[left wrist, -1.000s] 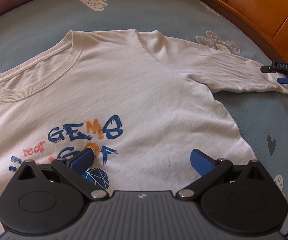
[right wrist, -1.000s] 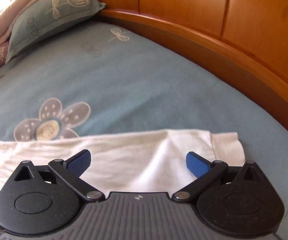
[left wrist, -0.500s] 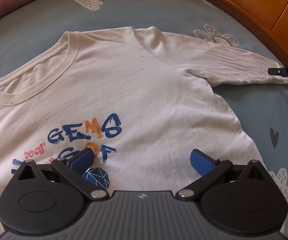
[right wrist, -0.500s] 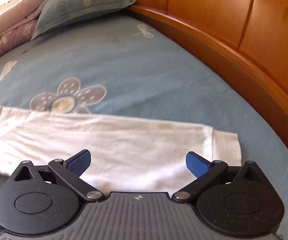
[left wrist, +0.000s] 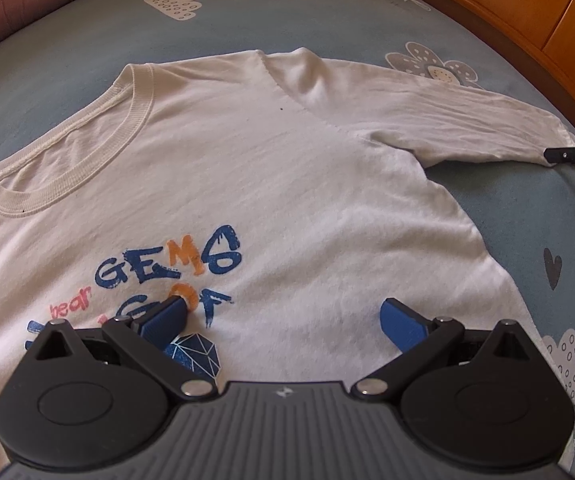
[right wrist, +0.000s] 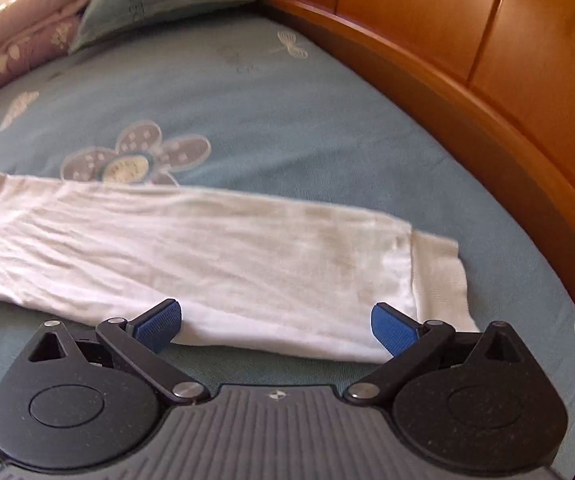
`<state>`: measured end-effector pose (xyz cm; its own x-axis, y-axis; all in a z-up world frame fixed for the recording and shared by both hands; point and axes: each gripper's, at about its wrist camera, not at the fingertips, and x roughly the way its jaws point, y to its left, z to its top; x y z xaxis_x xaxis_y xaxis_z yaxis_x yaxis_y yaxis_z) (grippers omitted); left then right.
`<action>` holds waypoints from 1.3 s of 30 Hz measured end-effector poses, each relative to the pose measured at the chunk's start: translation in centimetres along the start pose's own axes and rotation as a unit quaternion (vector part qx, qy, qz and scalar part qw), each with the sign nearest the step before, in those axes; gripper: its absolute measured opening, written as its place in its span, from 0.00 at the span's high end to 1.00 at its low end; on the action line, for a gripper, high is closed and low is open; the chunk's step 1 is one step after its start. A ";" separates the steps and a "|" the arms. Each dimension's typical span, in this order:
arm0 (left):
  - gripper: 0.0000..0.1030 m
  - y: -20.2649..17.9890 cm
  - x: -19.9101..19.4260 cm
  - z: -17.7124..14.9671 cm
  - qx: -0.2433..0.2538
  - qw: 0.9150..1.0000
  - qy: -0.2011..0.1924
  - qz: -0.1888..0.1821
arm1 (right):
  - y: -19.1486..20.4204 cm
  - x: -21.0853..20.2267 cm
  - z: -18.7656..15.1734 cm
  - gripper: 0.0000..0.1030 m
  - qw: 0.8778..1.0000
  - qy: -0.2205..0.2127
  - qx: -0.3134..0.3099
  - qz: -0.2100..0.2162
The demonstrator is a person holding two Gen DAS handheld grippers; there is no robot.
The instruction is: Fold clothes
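Blue flowered bedsheet (right wrist: 287,120) beside wooden headboard (right wrist: 487,40) bears white shirt (left wrist: 267,180); both grippers' jaws gape wide.

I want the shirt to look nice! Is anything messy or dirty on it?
Mostly tidy. The white shirt lies flat on the bed, but its long sleeve has wrinkles and a faint yellowish patch near the cuff.

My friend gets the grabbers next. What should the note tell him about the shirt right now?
Left gripper: open, holding nothing, over the printed chest of the white long-sleeved cotton T-shirt.
Right gripper: open, holding nothing, at the near edge of the shirt's long sleeve, near the cuff.
Shirt lies face up on the blue flower-print bedsheet, sleeve stretched out flat.
Done: shirt spread out. Left: every fold; probably start by bringing that sleeve across the body.
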<state>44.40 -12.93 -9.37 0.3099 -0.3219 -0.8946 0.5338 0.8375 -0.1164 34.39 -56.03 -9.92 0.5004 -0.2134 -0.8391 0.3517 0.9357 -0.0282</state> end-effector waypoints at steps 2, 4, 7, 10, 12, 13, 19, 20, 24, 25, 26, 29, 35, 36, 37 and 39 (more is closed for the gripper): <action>0.01 0.3 -0.5 0.1 -0.010 1.000 -0.001 -0.003 | 0.3 -0.8 0.1 0.00 1.000 -0.008 0.019 -0.011; 0.01 0.8 -1.3 0.2 -0.027 1.000 -0.013 -0.007 | 0.8 -1.7 0.2 0.00 0.999 -0.015 0.037 -0.024; 0.01 1.4 -2.6 0.2 -0.045 0.999 -0.030 -0.008 | 3.8 -3.0 0.5 0.00 0.999 -0.038 0.015 0.009; 0.01 1.7 -3.5 -0.3 -0.038 0.998 -0.041 0.007 | 8.9 -3.4 1.3 0.00 0.995 -0.062 -0.043 0.065; 0.01 2.0 -3.8 -1.0 -0.030 0.999 -0.040 0.015 | 12.7 -3.6 1.8 0.00 0.987 -0.077 -0.085 0.114; 0.01 2.2 -3.9 -1.3 -0.026 0.999 -0.036 0.018 | 14.7 -3.6 1.7 0.00 0.981 -0.080 -0.109 0.137; 0.01 3.7 -5.1 -4.3 -0.034 0.999 -0.023 0.034 | 24.9 -3.0 -0.6 0.00 0.937 -0.081 -0.278 0.193; 0.01 4.0 -5.4 -4.9 -0.039 0.998 -0.022 0.035 | 25.6 -2.5 -1.0 0.00 0.935 -0.075 -0.301 0.171; 0.01 4.9 -6.7 -6.8 -0.049 0.998 -0.020 0.042 | 23.2 -2.1 -1.1 0.00 0.949 -0.064 -0.277 0.136; 0.01 5.1 -7.0 -7.4 -0.052 0.997 -0.018 0.045 | 22.6 -2.4 -1.0 0.00 0.952 -0.059 -0.272 0.126; 0.01 5.2 -7.4 -7.9 -0.055 0.997 -0.018 0.047 | 22.4 -2.9 -1.1 0.00 0.953 -0.058 -0.273 0.114; 0.01 5.2 -8.6 -9.4 -0.058 0.997 -0.017 0.046 | 22.2 -5.2 -2.0 0.00 0.949 -0.062 -0.287 0.113; 0.01 3.8 -9.7 -12.9 -0.042 0.999 0.012 0.025 | 26.1 -8.3 -5.4 0.00 0.909 -0.040 -0.344 0.231; 0.01 3.8 -9.6 -13.7 -0.056 0.998 0.024 0.018 | 26.9 -8.3 -6.2 0.00 0.906 -0.028 -0.347 0.241; 0.01 4.0 -9.4 -14.6 -0.081 0.996 0.039 0.011 | 27.5 -7.9 -6.9 0.00 0.906 -0.011 -0.346 0.243; 0.01 4.6 -9.4 -16.1 -0.130 0.990 0.051 0.003 | 28.3 -7.3 -8.3 0.00 0.908 0.012 -0.344 0.238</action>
<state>31.24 1.08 -8.46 0.2239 -0.2816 -0.9330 0.3073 0.9289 -0.2067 34.14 -25.64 -9.08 0.4459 0.2589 -0.8568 -0.4811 0.8765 0.0144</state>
